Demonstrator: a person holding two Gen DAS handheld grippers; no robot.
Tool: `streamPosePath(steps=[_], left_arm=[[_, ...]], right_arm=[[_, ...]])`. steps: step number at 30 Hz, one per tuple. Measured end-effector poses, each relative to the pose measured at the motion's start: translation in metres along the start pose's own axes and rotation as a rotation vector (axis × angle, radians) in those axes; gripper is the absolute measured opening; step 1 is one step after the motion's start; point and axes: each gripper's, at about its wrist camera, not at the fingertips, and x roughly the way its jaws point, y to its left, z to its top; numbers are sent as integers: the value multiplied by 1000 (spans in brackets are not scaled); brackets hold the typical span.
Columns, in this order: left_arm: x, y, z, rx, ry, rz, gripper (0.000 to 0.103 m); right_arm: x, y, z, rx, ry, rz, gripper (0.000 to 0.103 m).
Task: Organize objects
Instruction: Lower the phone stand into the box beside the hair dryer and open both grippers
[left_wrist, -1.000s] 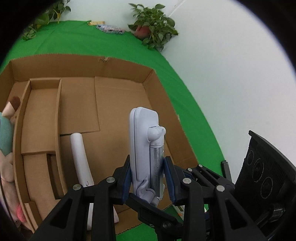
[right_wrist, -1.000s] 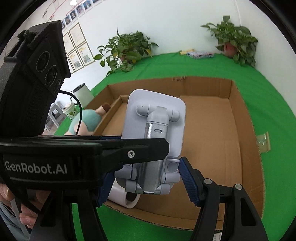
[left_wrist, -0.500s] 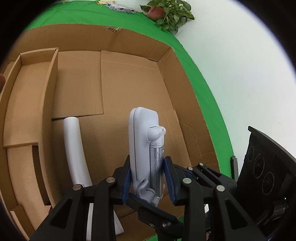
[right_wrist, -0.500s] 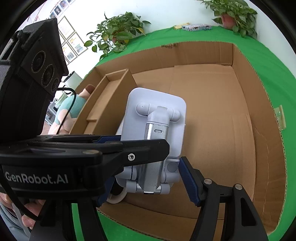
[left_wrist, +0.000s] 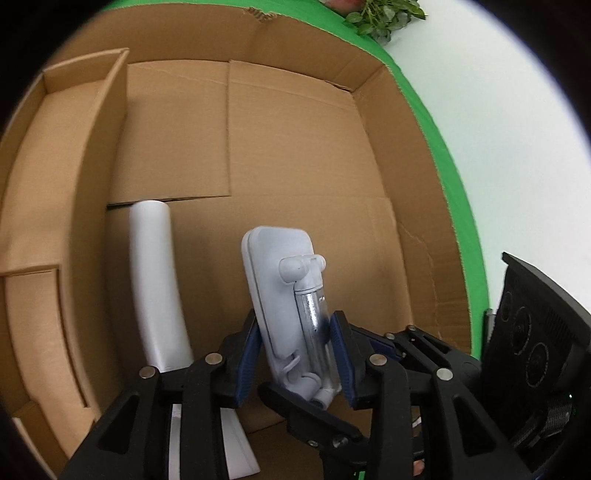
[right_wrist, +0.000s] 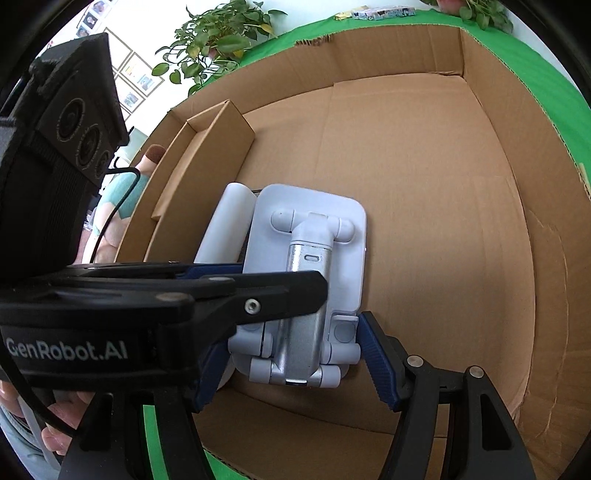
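A folded white phone stand with a silver hinge arm is held over the near part of a large open cardboard box. My left gripper is shut on its sides. In the right wrist view the phone stand sits between my right gripper's blue pads, which flank its lower end; my right gripper looks shut on it. A white curved tube-like object lies on the box floor just left of the stand and also shows in the right wrist view.
A cardboard divider insert runs along the box's left side. A plush toy lies outside the box's left wall. The box stands on a green cloth. Potted plants stand at the back by the white wall.
Both grippers have carried the phone stand forward and down into the box. The stand now tilts slightly to the left in the left wrist view.
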Motion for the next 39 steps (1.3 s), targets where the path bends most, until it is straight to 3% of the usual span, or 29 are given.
streamPosePath(steps=[4, 10, 15, 19, 22, 30, 34, 37, 39], left_arm=[[-13, -1, -1, 21, -32, 62, 36], [-57, -1, -9, 44, -117, 86, 36], [-100, 9, -22, 39, -221, 132, 36], [-134, 34, -44, 13, -297, 182, 39], [-130, 59, -51, -18, -287, 223, 39], [-114, 75, -80, -12, -211, 187, 39], [-115, 77, -88, -21, -232, 165, 39], [-114, 74, -97, -9, -246, 177, 39], [-113, 74, -99, -17, -247, 174, 38]], right_arm=[[0, 2, 1, 4, 9, -8, 65], [1, 4, 0, 10, 36, 20, 68], [4, 12, 0, -7, 40, -27, 67], [5, 17, -1, 14, 46, -71, 61], [6, 18, -2, 48, 58, -58, 60], [7, 35, -8, 58, 56, -107, 60], [-24, 54, -20, -32, -96, -240, 63], [-63, 80, -44, -141, -295, -347, 87], [-86, 96, -65, -198, -424, -388, 93]])
